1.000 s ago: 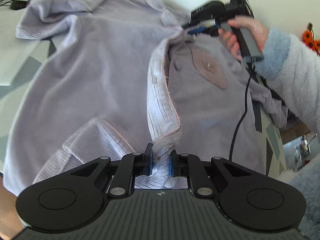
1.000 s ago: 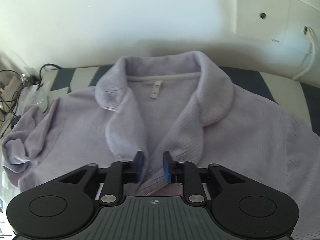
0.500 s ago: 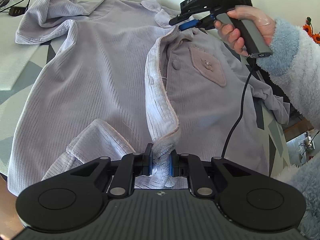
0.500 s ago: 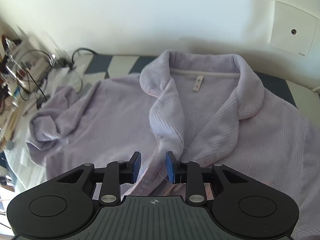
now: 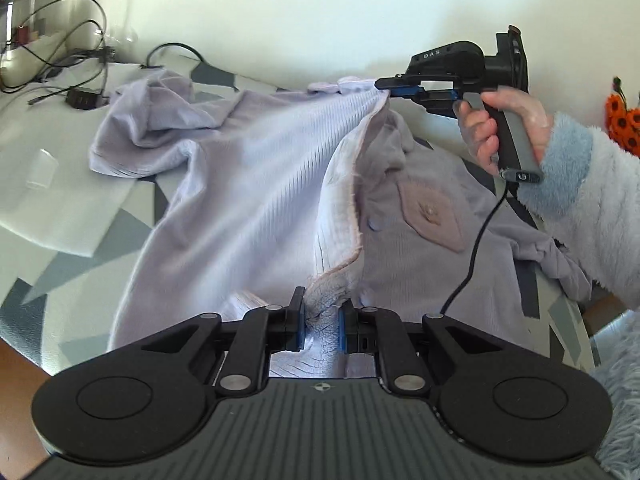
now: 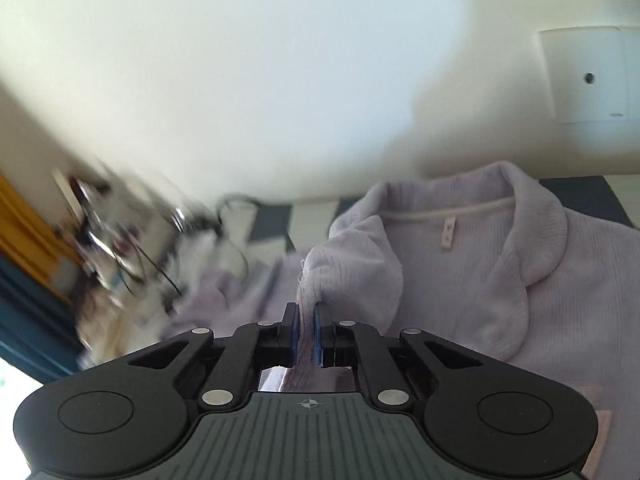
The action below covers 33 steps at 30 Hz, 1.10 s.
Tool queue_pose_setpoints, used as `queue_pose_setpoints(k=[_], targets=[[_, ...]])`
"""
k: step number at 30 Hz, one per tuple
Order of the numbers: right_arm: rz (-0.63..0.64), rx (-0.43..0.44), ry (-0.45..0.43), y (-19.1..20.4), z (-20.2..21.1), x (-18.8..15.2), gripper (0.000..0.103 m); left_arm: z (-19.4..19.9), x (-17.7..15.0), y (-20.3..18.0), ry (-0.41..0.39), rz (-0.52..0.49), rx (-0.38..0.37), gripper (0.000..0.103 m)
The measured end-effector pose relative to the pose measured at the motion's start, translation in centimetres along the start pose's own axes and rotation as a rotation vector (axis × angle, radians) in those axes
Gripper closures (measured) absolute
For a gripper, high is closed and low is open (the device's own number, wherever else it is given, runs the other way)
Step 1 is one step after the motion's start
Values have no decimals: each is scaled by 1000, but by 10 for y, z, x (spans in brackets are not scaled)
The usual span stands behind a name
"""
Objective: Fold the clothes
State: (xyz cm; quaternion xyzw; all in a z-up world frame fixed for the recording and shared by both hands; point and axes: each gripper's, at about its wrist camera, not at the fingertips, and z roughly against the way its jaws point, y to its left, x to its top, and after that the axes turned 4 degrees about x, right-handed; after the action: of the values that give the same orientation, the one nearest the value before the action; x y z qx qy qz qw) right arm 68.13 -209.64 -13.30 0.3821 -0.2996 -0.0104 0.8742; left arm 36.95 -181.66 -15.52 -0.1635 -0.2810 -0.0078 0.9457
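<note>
Nearest to me, the left claw (image 5: 321, 328) is closed on the bunched bottom corner of the lavender shirt (image 5: 256, 200), the cloth pinched thick between its blue pads. The shirt runs away from that claw along the front placket edge (image 5: 340, 208), which is its long line here: it climbs from the left claw, up and a little to the right, straight to the right claw (image 5: 386, 90). That claw, held by a hand (image 5: 500, 124) in a fluffy blue sleeve (image 5: 576, 172), is nearly closed too, gripping a narrow fold of the same front edge just below the collar (image 6: 472, 196) (the wrist view shows the cloth squeezed thin between its pads).

So one front panel hangs taut between the two claws, raised off the counter (image 5: 72, 208), while the other panel, with its pocket patch (image 5: 432, 216), lies flat to the right of the left claw. Beyond, a crumpled sleeve (image 5: 148, 128) sits to the left of the right claw, near some cables (image 5: 80, 60) by the wall.

I judge the coming move turns on that stretched edge: both ends are in hand, the left claw at the hem end, the right at the neck end, so the panel would have to travel sideways as one piece, square to the placket line.
</note>
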Motion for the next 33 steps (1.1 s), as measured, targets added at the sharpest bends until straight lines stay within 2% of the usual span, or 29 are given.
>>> queue_pose_setpoints(k=[2,5,8,10,12,13,14,16,23,24,26,33], targets=[[-56,-48,15,-22,3,-3,97,2,1,-2,-7,-6,1,88],[-100,-187,78,-59,-2,-20,97,-36,-10,-24,111,-103,-44,88],[-105,-236,100,-73,-7,-31,97,-48,-11,-28,156,-127,-53,88],[-91,-236,102,-71,-8,-33,97,-50,-9,-27,170,-123,-56,88],[-50,-239,142,-65,-10,-34,96,-52,-7,-26,184,-120,-58,88],[-36,-252,156,-62,-8,-36,92,-53,-6,-26,192,-118,-59,88],[-23,-265,168,-60,-5,-38,83,-54,-5,-25,197,-116,-59,87],[3,-291,194,-55,-1,-42,79,-52,-5,-25,192,-109,-57,87],[39,-288,302,-29,-2,-52,80,-46,-6,-24,173,-86,-46,86],[35,-293,305,-28,-4,-54,81,-44,-7,-24,169,-84,-44,86],[16,-310,300,-30,-6,-54,91,-40,-6,-25,147,-96,-23,86],[-48,-316,290,-39,-9,-55,94,-28,-4,-20,94,-84,26,87]])
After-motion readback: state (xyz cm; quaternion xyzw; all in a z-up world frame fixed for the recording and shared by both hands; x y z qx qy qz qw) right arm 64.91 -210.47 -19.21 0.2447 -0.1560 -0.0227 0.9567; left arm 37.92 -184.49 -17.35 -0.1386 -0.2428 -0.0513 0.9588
